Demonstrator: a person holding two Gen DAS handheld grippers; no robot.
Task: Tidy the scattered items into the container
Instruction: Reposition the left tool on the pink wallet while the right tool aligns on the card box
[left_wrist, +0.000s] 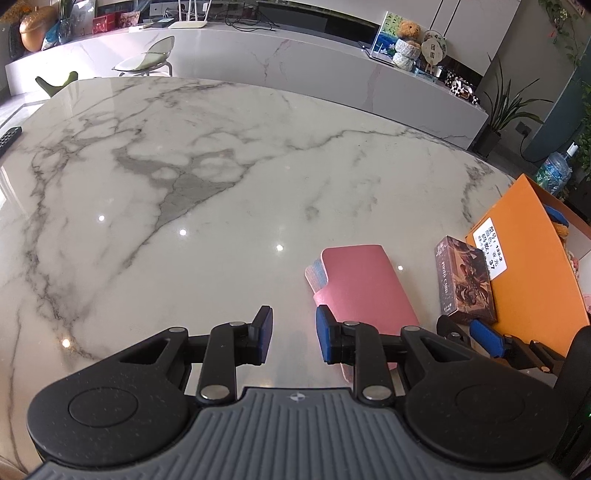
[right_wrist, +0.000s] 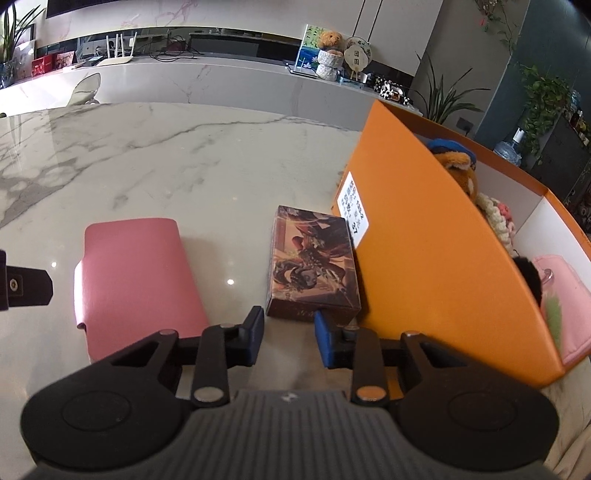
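A pink wallet (left_wrist: 364, 286) lies flat on the marble table (left_wrist: 184, 184); it also shows in the right wrist view (right_wrist: 136, 273). A brown card box (left_wrist: 465, 280) lies beside the orange box (left_wrist: 532, 273), also seen in the right wrist view (right_wrist: 314, 266). The orange box (right_wrist: 436, 240) holds plush toys (right_wrist: 458, 166) and a pink pouch (right_wrist: 569, 299). My left gripper (left_wrist: 294, 334) is open and empty, just left of the wallet's near end. My right gripper (right_wrist: 289, 336) is open and empty, right in front of the card box's near edge; it also shows in the left wrist view (left_wrist: 469, 334).
A black remote (left_wrist: 9, 136) lies at the table's far left edge. Chairs (left_wrist: 151, 59) stand behind the table, in front of a long white counter (left_wrist: 295, 55) with ornaments. Potted plants (left_wrist: 502, 110) and a water bottle (left_wrist: 554, 171) stand to the right.
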